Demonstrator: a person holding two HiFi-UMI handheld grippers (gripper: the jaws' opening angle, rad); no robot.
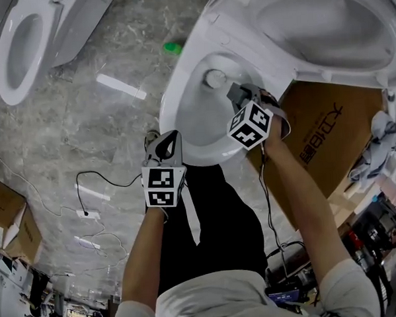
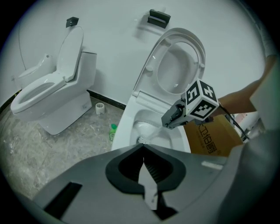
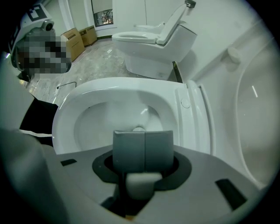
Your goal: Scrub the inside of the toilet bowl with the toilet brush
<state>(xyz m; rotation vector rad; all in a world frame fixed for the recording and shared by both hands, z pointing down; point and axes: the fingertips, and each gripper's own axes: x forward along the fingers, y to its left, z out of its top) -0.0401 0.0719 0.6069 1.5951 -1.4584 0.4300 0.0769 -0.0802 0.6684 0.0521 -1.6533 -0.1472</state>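
The toilet bowl point(image 1: 191, 122) lies open at the centre of the head view, lid point(image 1: 323, 22) raised at upper right, its long axis running from lower left to upper right and its outlet point(image 1: 213, 77) toward the top. We make out no toilet brush in any of the 3 views. The right gripper point(image 1: 236, 93) is the nearer of the 2: it hangs over the bowl's right rim and points down toward the outlet, its pads pressed flat together with nothing seen between them. The left gripper point(image 1: 172, 136) sits outside the bowl's front rim at lower left, tips likewise closed and empty. We judge scrubbing cannot start until a brush is in hand.
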